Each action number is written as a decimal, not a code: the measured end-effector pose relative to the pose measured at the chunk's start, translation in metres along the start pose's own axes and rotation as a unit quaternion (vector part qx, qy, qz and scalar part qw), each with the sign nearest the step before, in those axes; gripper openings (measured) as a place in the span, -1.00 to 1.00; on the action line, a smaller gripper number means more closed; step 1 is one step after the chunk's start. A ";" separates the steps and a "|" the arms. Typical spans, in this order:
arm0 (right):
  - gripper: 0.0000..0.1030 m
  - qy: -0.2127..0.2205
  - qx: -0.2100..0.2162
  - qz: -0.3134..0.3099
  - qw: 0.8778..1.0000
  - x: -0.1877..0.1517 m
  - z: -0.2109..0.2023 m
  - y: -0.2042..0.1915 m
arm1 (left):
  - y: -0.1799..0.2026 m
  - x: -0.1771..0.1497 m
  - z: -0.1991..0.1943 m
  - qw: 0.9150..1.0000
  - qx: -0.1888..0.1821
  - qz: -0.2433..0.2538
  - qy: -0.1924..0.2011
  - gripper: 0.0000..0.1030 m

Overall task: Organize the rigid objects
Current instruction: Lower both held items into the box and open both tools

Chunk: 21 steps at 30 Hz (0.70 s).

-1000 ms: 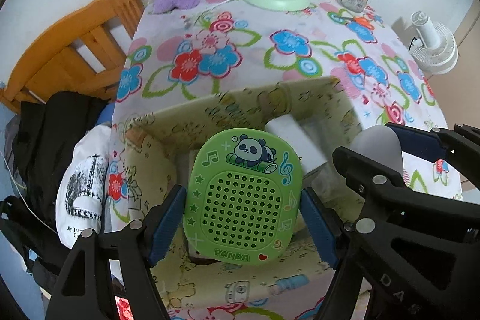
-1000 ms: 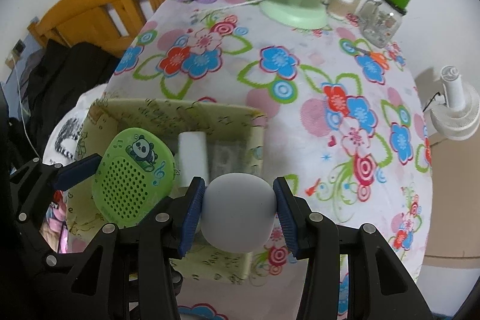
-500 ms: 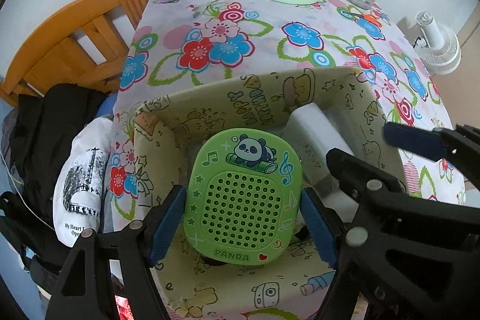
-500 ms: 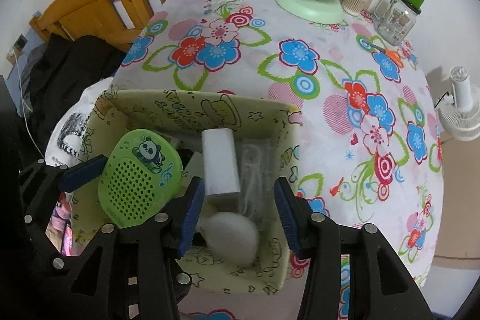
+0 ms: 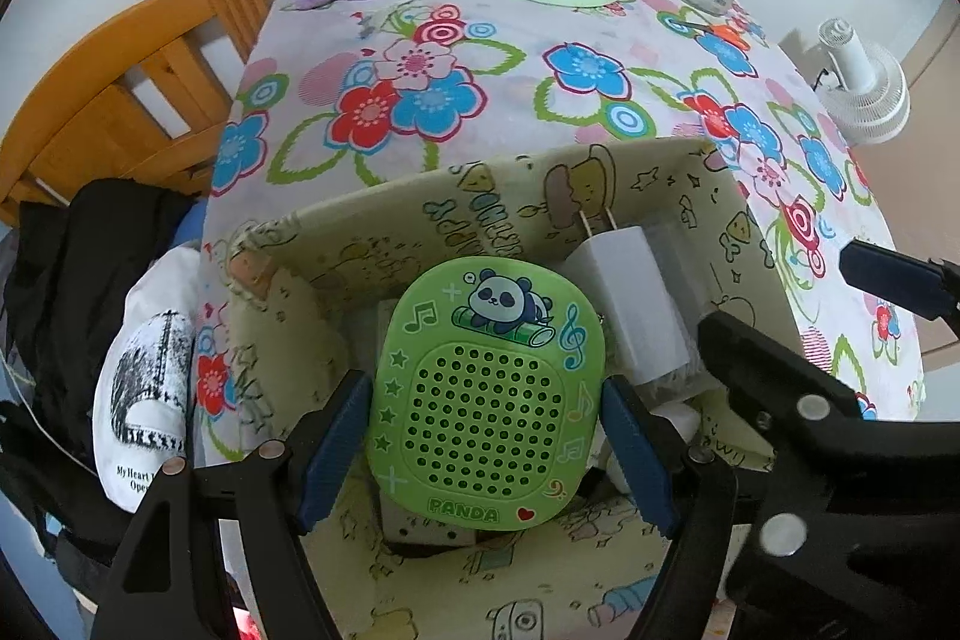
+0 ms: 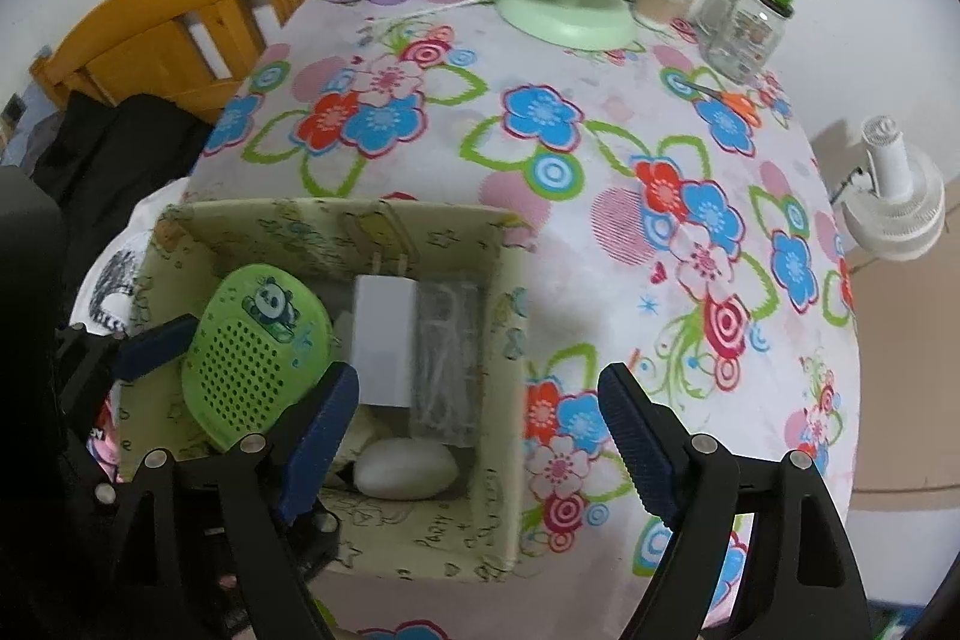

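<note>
Right wrist: egg below opening right gripper.

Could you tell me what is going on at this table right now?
A person is sorting small items into a patterned box with two handheld grippers. The left gripper holds a green panda speaker over the box. The right gripper has just been opening, with nothing between its jaws; a white egg-shaped object lies in the box below it, beside a white charger and a clear packet.
</note>
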State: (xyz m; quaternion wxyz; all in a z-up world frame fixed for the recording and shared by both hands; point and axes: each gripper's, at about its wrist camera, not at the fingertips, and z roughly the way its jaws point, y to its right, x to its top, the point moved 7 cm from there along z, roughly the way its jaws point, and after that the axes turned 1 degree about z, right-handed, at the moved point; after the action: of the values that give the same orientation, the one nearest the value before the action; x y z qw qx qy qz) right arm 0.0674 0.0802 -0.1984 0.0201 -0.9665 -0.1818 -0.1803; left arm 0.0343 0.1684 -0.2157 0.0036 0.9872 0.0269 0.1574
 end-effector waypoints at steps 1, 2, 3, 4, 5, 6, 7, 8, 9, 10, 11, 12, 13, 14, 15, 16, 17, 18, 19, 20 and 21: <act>0.66 -0.003 -0.003 0.005 1.000 -0.001 0.001 0.003 | 0.001 0.000 0.002 1.000 -0.001 0.002 -0.001 0.53; 0.66 -0.005 -0.004 0.009 1.000 -0.002 0.003 0.006 | 0.002 0.001 0.004 1.000 0.000 0.005 -0.003 0.53; 0.66 -0.006 -0.006 0.012 1.000 -0.003 0.004 0.008 | 0.003 0.001 0.005 1.000 0.000 0.007 -0.004 0.53; 0.66 -0.008 -0.008 0.015 1.000 -0.003 0.005 0.010 | 0.003 0.001 0.006 1.000 0.001 0.008 -0.005 0.53; 0.66 -0.009 -0.008 0.017 1.000 -0.003 0.006 0.012 | 0.004 0.002 0.008 1.000 0.002 0.009 -0.007 0.53; 0.66 -0.011 -0.009 0.020 1.000 -0.004 0.007 0.014 | 0.003 0.002 0.009 1.000 0.003 0.009 -0.008 0.53; 0.66 -0.012 -0.009 0.022 1.000 -0.004 0.008 0.015 | 0.003 0.002 0.010 1.000 0.004 0.010 -0.008 0.53; 0.66 -0.013 -0.009 0.023 1.000 -0.004 0.009 0.016 | 0.003 0.002 0.012 1.000 0.004 0.010 -0.010 0.53; 0.66 -0.014 -0.009 0.025 1.000 -0.005 0.010 0.016 | 0.003 0.003 0.013 1.000 0.006 0.011 -0.011 0.53; 0.66 -0.016 -0.009 0.026 1.000 -0.005 0.011 0.017 | 0.003 0.003 0.014 1.000 0.008 0.012 -0.011 0.53; 0.66 -0.018 -0.009 0.026 0.999 -0.005 0.012 0.018 | 0.003 0.003 0.016 1.000 0.011 0.013 -0.013 0.54; 0.66 -0.021 -0.009 0.027 0.999 -0.006 0.014 0.018 | 0.002 0.003 0.017 1.000 0.014 0.014 -0.015 0.54; 0.66 -0.023 -0.007 0.029 0.999 -0.007 0.016 0.019 | 0.002 0.003 0.018 1.000 0.014 0.014 -0.016 0.55; 0.66 -0.024 -0.006 0.030 0.999 -0.007 0.017 0.019 | 0.001 0.003 0.019 1.000 0.015 0.013 -0.017 0.61; 0.66 -0.026 -0.004 0.031 0.999 -0.007 0.017 0.019 | 0.001 0.003 0.019 1.000 0.018 0.013 -0.017 0.65; 0.66 -0.027 -0.002 0.031 0.999 -0.007 0.018 0.019 | 0.001 0.003 0.018 1.000 0.019 0.013 -0.017 0.69; 0.66 -0.027 -0.001 0.032 0.999 -0.007 0.018 0.020 | 0.000 0.003 0.016 1.000 0.021 0.013 -0.015 0.73; 0.66 -0.027 0.001 0.032 0.999 -0.007 0.018 0.020 | 0.000 0.003 0.014 1.000 0.021 0.011 -0.014 0.75; 0.66 -0.026 0.002 0.032 0.999 -0.006 0.017 0.021 | 0.000 0.003 0.012 1.000 0.022 0.009 -0.013 0.78; 0.66 -0.025 0.003 0.033 0.999 -0.006 0.016 0.022 | 0.000 0.004 0.009 1.000 0.023 0.008 -0.011 0.80; 0.66 -0.022 0.005 0.033 0.999 -0.005 0.014 0.023 | 0.001 0.005 0.005 1.000 0.026 0.006 -0.007 0.81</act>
State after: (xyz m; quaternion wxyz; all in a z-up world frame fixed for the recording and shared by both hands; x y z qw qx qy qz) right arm 0.0766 0.0584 -0.2128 0.0269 -0.9756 -0.1507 -0.1572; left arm 0.0406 0.1681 -0.2193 -0.0227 0.9882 0.0247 0.1494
